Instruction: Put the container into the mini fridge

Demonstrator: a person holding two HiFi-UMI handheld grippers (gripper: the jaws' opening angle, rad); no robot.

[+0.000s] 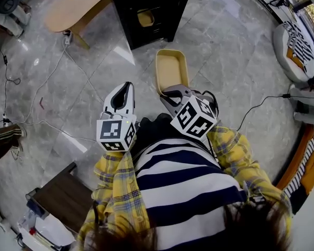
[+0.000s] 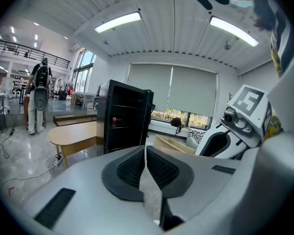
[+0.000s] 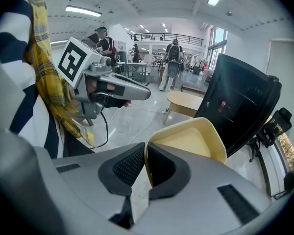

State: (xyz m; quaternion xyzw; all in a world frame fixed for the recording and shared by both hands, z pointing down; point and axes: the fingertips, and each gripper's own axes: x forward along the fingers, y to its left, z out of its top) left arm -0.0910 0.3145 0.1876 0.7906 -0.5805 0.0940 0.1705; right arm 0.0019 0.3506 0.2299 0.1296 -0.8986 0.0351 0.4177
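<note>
The cream-yellow container (image 1: 171,67) is a shallow tray held out over the floor in front of me. My right gripper (image 1: 171,94) is shut on its near rim; in the right gripper view the wall of the container (image 3: 191,140) is pinched between the pads. The black mini fridge (image 1: 149,7) stands just beyond, its front facing me with shelves showing, and appears again in the right gripper view (image 3: 240,114). My left gripper (image 1: 126,86) hovers left of the container, shut and empty. Its own view shows the closed left gripper (image 2: 145,166), the fridge (image 2: 125,124) and the container (image 2: 172,143).
A light wooden table (image 1: 76,4) stands left of the fridge, with cables (image 1: 47,77) trailing across the grey floor. A dark low table (image 1: 63,197) is at my lower left, a white seat (image 1: 295,43) at the far right. People (image 3: 172,62) stand far back.
</note>
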